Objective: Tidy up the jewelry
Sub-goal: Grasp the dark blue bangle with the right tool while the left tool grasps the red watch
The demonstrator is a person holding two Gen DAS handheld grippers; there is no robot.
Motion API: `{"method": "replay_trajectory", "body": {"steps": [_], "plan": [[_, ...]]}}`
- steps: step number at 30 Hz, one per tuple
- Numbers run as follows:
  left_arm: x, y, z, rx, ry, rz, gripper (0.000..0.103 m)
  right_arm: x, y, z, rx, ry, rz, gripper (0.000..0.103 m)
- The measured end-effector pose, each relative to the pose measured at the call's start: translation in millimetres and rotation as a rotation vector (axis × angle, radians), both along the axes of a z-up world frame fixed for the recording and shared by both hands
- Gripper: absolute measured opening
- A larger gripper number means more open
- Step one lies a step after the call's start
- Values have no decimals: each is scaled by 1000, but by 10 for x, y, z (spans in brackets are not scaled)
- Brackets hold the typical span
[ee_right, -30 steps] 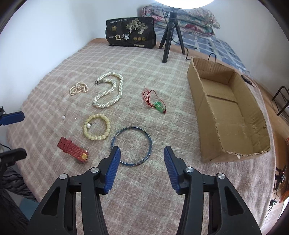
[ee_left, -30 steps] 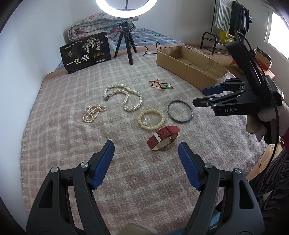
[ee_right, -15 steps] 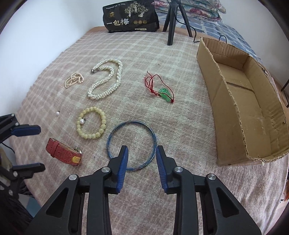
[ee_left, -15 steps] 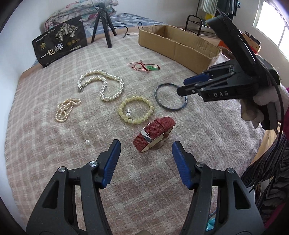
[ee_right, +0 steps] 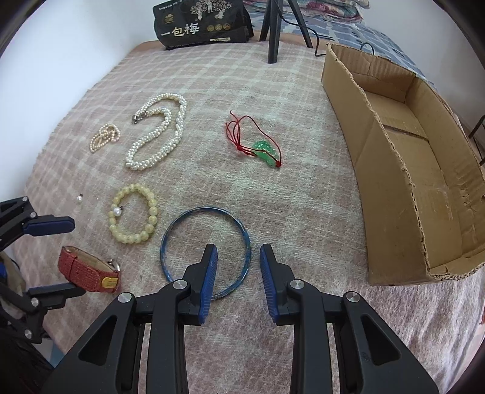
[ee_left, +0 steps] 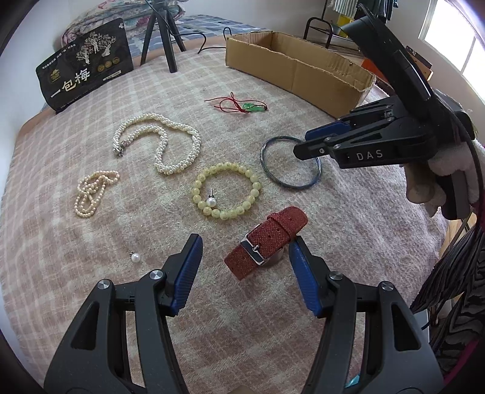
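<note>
Two grippers over a plaid blanket [ee_right: 303,188] strewn with jewelry, both angled steeply down. Left gripper [ee_left: 245,266]: fingers apart, straddling a red watch [ee_left: 266,245] without pressing it, right pad close beside the strap. Right gripper [ee_right: 238,272]: fingers narrowly apart, one pad inside and one outside the near rim of a blue bangle [ee_right: 206,251], nothing clamped yet. Likely risks: thin bangle sliding flat on the fabric or flipping out if squeezed on the curve; watch, resting on its case with the strap looped up, tipping or rolling if pinched off-centre; pads snagging the woolly weave instead of the piece. Nearby, ready to be dragged along by a careless sweep: yellow bead bracelet [ee_left: 227,191] with a pearl stud [ee_left: 211,201] inside its ring, just beyond the watch; second loose stud [ee_left: 135,258] beside the left pad, small and easy to lose. Farther off: twisted pearl necklace [ee_left: 163,142], small pearl strand [ee_left: 91,194], green pendant [ee_right: 265,150] on red cord. Open cardboard box [ee_right: 424,181] well to the right, probably the destination, raised wall to clear on the way. Black pouch [ee_right: 203,24] and tripod [ee_right: 275,27] at the far edge, out of the way.
</note>
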State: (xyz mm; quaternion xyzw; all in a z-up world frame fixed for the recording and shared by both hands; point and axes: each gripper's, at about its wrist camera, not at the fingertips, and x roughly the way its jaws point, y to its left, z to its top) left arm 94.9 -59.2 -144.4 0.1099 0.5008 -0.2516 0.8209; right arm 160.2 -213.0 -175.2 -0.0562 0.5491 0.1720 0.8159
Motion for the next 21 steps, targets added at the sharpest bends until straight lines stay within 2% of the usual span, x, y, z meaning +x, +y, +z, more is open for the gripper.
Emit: {"method": "replay_trajectory", "body": {"steps": [1, 3, 11, 13, 17, 21], "plan": [[7, -2, -7, -1, 0, -2, 61, 9, -6, -7, 4, 2, -4, 27], [11, -5, -24, -4, 10, -5, 48, 24, -11, -21, 8, 5, -7, 27], [31, 8, -82, -26, 52, 1, 18, 44, 30, -62, -5, 8, -6, 27], [23, 10, -88, -28, 54, 4, 16, 50, 46, -68, -7, 6, -5, 26], [-1, -6, -84, -28, 41, 2, 15, 59, 52, -81, 4, 13, -1, 12], [-27, -9, -35, -31, 18, 6, 12, 46, 53, -71, 23, 14, 4, 3]]}}
